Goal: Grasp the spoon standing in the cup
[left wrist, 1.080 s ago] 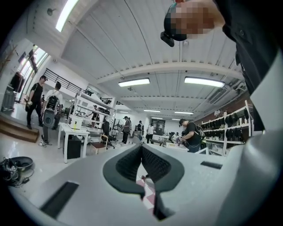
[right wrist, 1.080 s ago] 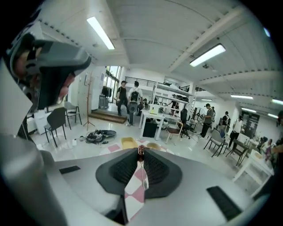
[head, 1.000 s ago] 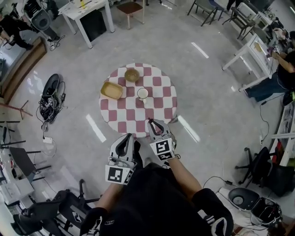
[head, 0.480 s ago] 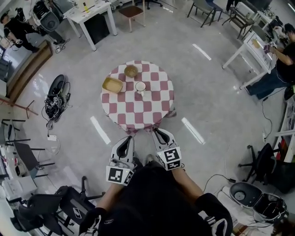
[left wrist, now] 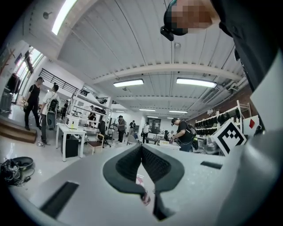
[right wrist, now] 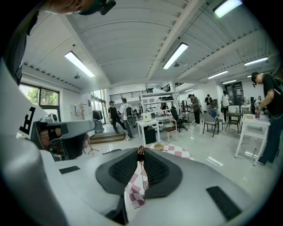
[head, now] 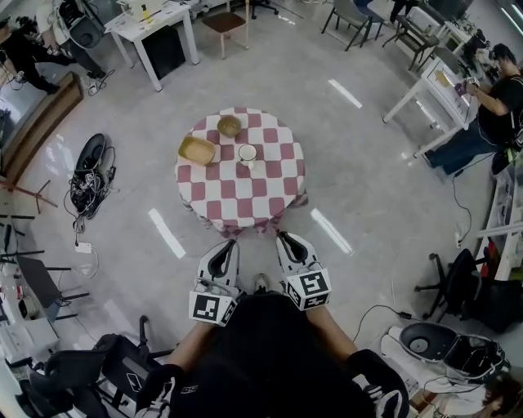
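Note:
A white cup (head: 247, 153) stands near the middle of the round red-and-white checked table (head: 270, 192); whether anything stands in it is too small to tell. Both grippers hang over the floor short of the table's near edge. My right gripper (head: 292, 242) (right wrist: 141, 156) is shut on a thin spoon (right wrist: 141, 150) with a brown end that pokes up between the pads. My left gripper (head: 224, 251) (left wrist: 141, 146) is shut with its tips touching and nothing between them.
A wooden bowl (head: 229, 125) and a yellow dish (head: 197, 150) sit on the table's far left. A heap of cables (head: 88, 175) lies on the floor to the left. White desks (head: 155, 24), chairs and people stand around the room's edges.
Both grippers have drawn back from the table's near edge toward my body. The right one, close to the cloth edge a second ago, is now over bare floor.

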{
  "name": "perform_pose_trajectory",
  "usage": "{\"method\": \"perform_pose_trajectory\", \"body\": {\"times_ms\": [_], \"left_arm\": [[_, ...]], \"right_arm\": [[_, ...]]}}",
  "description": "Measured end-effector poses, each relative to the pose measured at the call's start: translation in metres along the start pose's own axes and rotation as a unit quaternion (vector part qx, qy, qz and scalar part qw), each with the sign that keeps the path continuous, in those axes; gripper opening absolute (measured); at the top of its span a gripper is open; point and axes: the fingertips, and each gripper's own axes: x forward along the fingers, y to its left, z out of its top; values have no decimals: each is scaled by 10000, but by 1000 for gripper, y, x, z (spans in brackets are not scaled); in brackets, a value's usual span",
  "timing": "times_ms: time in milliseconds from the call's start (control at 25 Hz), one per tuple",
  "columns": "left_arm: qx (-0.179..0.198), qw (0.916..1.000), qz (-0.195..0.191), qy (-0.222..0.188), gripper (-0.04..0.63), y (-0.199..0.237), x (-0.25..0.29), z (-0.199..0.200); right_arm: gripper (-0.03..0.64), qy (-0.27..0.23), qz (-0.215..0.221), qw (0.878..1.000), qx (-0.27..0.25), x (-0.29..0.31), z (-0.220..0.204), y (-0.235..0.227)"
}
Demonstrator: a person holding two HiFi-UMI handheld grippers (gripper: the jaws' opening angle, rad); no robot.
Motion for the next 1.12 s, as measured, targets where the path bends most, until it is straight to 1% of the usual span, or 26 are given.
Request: {"method": "perform_pose_trajectory", "body": {"times_ms": [280, 440, 1120], "left_arm": [[0, 9999, -137, -29, 9, 4, -9, 3], [-54, 9999, -157, 10, 9, 11, -14, -1], [-111, 9997, -184, -68, 9, 22, -26, 1]], "right_arm": [[60, -15, -47, 10000, -73, -3, 8, 19], [58, -47, -103, 9999, -74, 0, 10, 24], [58, -37, -138, 9997, -182, 2, 12, 43]]}}
